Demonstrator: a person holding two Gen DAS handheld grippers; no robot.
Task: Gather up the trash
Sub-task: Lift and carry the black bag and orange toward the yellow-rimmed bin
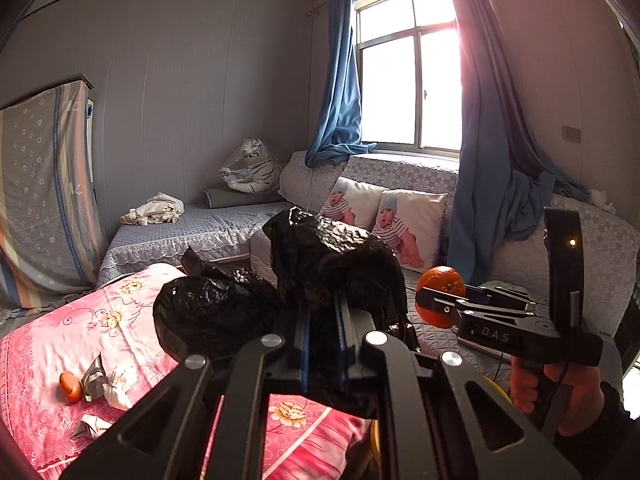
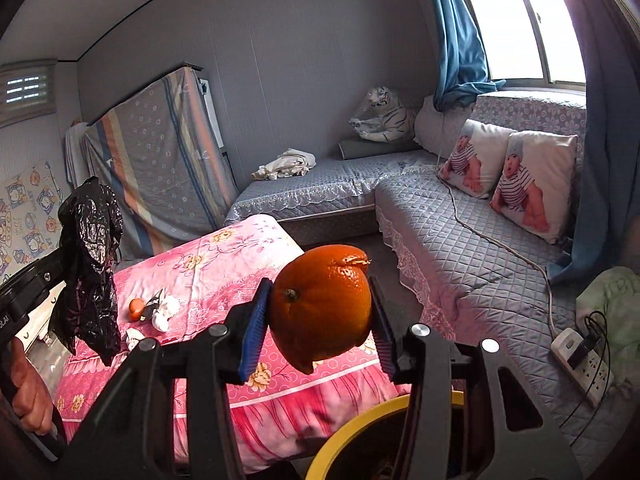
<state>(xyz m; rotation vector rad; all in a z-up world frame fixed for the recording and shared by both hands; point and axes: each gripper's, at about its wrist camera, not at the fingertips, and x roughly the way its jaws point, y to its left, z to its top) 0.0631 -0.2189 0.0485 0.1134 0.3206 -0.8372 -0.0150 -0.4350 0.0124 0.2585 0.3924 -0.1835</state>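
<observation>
Yellow bin [image 2: 360, 432] cut off below

Pink bedspread [image 2: 224, 256]; small orange [image 2: 136, 309], wrappers [image 2: 162, 310].

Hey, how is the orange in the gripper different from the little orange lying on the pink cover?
The held orange is clamped in the air between the right gripper pads; the small orange lies on the pink cover. The held one looks much bigger, though it is nearer the camera. The held one's peel is torn at the top; the small one sits beside crumpled white paper. Both are orange and roundish.
</observation>
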